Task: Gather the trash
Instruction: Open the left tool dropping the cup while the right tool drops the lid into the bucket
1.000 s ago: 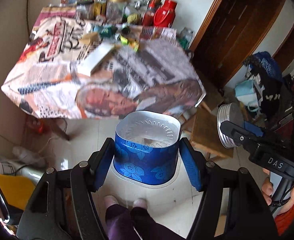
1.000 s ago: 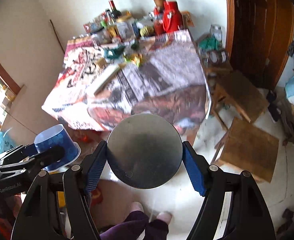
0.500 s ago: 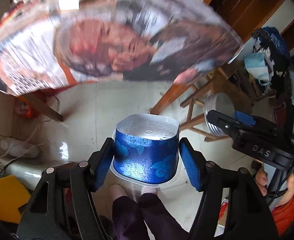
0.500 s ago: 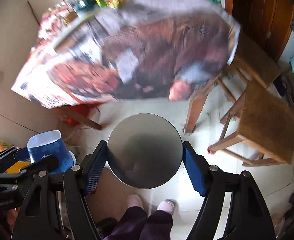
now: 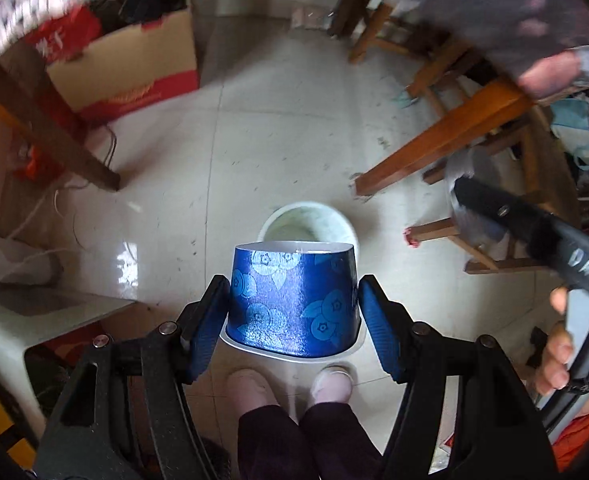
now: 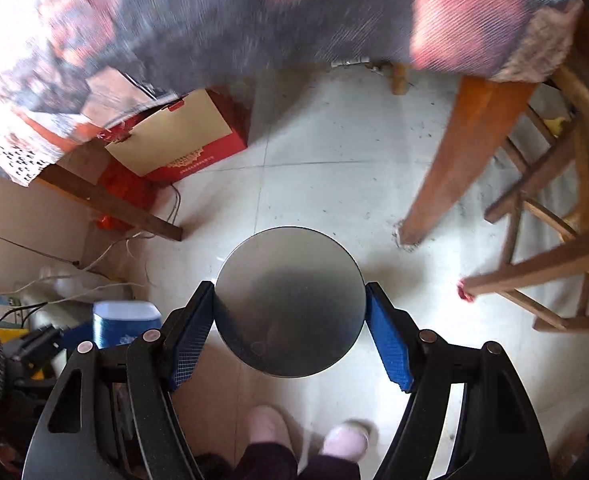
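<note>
My left gripper (image 5: 294, 312) is shut on a blue flower-printed paper cup (image 5: 292, 300), held upside down above the floor. Just beyond the cup a white round bin (image 5: 308, 226) stands on the tiles. My right gripper (image 6: 290, 316) is shut on a round metal tin (image 6: 290, 302); only its flat grey end faces the camera. The tin also shows at the right of the left wrist view (image 5: 474, 208), and the cup at the lower left of the right wrist view (image 6: 124, 322).
A table with a printed cloth (image 6: 214, 20) hangs over the top, on wooden legs (image 6: 454, 168). A red and tan cardboard box (image 5: 134, 64) sits under it. Wooden stools (image 6: 554, 240) stand at the right. Cables (image 6: 94, 272) lie at left. My feet (image 5: 286, 388) are below.
Both grippers have tilted down from the tabletop to the floor under the table. The white bin has come into the left wrist view. The cup and the tin stay gripped.
</note>
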The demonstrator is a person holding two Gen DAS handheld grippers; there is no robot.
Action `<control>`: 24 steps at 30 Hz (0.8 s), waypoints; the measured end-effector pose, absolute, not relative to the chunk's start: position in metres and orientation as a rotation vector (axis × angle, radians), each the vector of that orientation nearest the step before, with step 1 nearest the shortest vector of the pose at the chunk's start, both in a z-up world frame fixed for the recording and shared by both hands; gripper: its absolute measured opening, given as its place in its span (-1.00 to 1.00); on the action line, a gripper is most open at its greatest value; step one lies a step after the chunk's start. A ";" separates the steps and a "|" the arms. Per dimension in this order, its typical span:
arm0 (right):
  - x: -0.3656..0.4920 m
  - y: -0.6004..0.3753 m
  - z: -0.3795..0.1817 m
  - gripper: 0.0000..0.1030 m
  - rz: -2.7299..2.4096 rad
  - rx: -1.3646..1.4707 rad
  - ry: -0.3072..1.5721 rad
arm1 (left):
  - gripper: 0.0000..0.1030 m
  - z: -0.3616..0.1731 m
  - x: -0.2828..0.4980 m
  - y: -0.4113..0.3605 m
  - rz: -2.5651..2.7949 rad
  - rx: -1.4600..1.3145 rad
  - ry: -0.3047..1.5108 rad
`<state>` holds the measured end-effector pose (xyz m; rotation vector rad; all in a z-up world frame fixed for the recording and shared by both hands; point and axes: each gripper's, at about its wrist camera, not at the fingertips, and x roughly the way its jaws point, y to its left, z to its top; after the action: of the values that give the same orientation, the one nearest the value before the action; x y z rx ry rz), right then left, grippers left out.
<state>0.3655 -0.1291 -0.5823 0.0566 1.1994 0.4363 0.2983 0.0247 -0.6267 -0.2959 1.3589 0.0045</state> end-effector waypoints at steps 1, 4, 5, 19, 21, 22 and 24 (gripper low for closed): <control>0.368 -0.126 -0.588 0.38 0.441 0.056 1.198 | 0.26 -0.637 0.299 0.027 0.011 -0.298 1.365; 0.373 -0.120 -0.606 0.39 0.460 0.090 1.237 | 0.26 -0.657 0.299 0.030 0.023 -0.294 1.373; 0.373 -0.119 -0.609 0.41 0.468 0.106 1.252 | 0.26 -0.662 0.301 0.029 0.024 -0.295 1.377; 0.367 -0.152 -0.584 0.44 0.367 0.083 1.255 | 0.28 -0.667 0.337 -0.026 -0.093 -0.266 1.446; 0.367 -0.155 -0.576 0.44 0.352 0.077 1.250 | 0.28 -0.665 0.339 -0.026 -0.084 -0.291 1.463; 0.366 -0.156 -0.571 0.44 0.349 0.079 1.249 | 0.28 -0.660 0.340 -0.025 -0.079 -0.305 1.462; 0.366 -0.158 -0.562 0.44 0.347 0.089 1.247 | 0.28 -0.650 0.339 -0.023 -0.067 -0.313 1.457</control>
<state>0.3663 -0.1580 -0.5624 0.0892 1.2472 0.3470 0.3391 -0.0228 -0.6499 -0.3125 1.4569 -0.0673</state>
